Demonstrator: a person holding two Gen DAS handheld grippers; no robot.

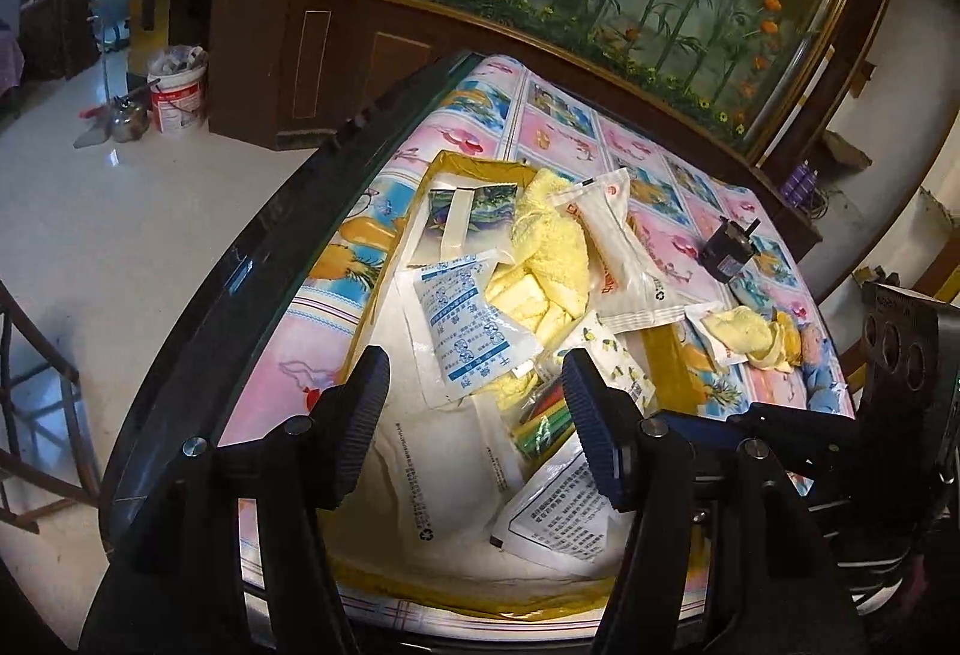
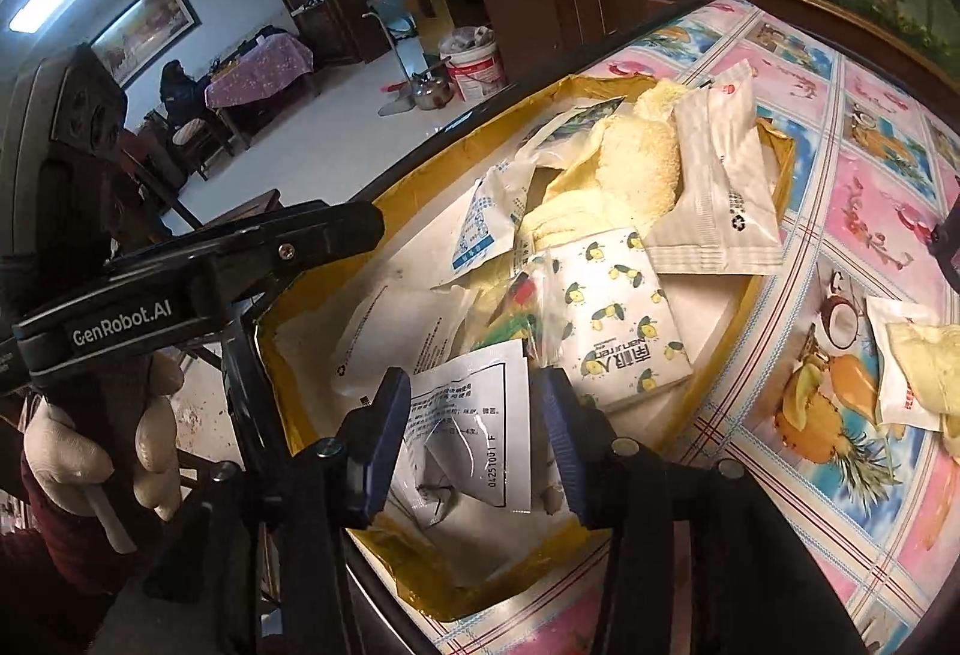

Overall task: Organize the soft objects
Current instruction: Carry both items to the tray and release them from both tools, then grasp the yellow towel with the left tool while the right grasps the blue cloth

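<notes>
Below right gripper point(image 2: 474, 451): white sachet point(image 2: 474, 415).

Soft packets point(image 1: 474, 319) heaped in yellow box point(image 1: 447, 162)

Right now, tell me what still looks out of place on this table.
A yellow cloth lies with a white packet on the tablecloth, outside the box that holds the other soft things. A long white pouch sticks out over the box's rim. A small black device stands alone on the table.
</notes>
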